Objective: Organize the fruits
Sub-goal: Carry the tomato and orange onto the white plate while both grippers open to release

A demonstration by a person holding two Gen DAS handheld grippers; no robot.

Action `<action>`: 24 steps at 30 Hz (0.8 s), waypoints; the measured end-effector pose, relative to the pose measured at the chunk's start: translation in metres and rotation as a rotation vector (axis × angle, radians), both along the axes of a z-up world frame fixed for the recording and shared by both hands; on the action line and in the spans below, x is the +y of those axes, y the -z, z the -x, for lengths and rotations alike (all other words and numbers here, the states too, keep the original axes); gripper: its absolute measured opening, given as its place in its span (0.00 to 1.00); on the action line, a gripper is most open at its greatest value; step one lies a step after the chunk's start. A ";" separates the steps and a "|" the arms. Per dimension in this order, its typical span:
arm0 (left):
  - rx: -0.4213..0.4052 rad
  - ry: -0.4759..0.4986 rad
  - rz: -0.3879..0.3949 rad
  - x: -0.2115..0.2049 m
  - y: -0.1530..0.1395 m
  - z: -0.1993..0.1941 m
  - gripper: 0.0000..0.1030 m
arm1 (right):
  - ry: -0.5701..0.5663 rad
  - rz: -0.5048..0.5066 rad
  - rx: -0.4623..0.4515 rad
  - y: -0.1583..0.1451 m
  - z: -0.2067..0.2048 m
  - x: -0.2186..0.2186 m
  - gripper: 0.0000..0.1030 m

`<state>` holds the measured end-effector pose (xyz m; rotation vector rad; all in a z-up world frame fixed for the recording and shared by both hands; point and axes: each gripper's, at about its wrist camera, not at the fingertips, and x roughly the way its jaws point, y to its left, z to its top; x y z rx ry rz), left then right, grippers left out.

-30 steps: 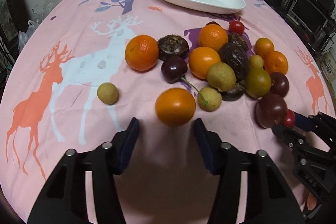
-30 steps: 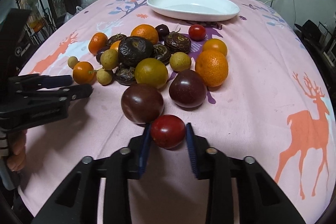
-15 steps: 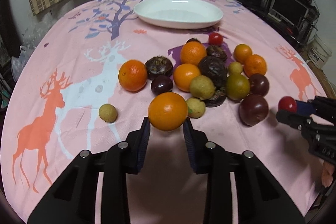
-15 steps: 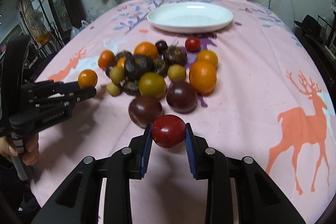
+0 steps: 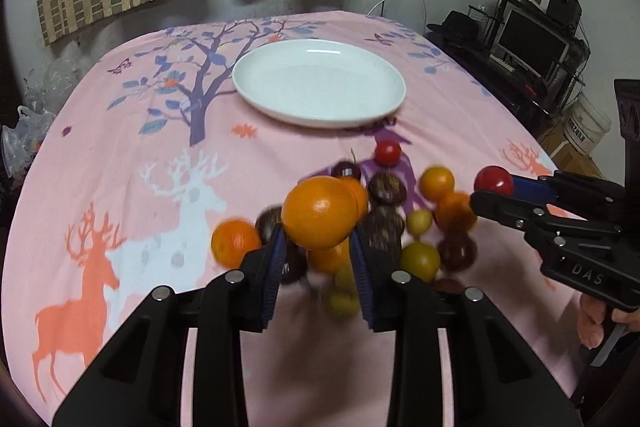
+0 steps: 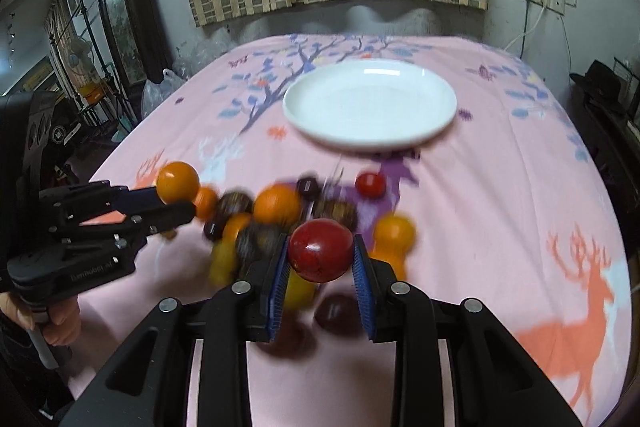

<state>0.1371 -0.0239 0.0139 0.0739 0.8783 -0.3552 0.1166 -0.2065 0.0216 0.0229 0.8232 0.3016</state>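
My left gripper [image 5: 318, 251] is shut on an orange [image 5: 318, 213] and holds it above the table. It also shows in the right wrist view [image 6: 178, 201], with the orange [image 6: 177, 182] at its tip. My right gripper [image 6: 320, 267] is shut on a red tomato [image 6: 321, 250], also lifted; it shows in the left wrist view [image 5: 494, 193] holding the tomato [image 5: 493, 180]. A pile of mixed fruit [image 5: 416, 223] lies on the pink cloth below both grippers. A white plate [image 5: 319, 83] stands empty beyond the pile; it also shows in the right wrist view [image 6: 370, 105].
A pink tablecloth with deer and tree prints [image 5: 120, 155] covers the round table. A lone red tomato [image 5: 387, 152] lies between the pile and the plate. Curtains hang behind the table. A monitor and shelves [image 5: 532, 43] stand off the right edge.
Both grippers have risen from the table with their fruit, the left with the orange and the right with the tomato. The views now tilt up toward the plate.
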 end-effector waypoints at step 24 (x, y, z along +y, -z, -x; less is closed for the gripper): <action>0.076 -0.078 -0.031 -0.030 0.016 -0.119 0.72 | 0.070 -0.030 0.103 0.028 -0.121 -0.023 0.40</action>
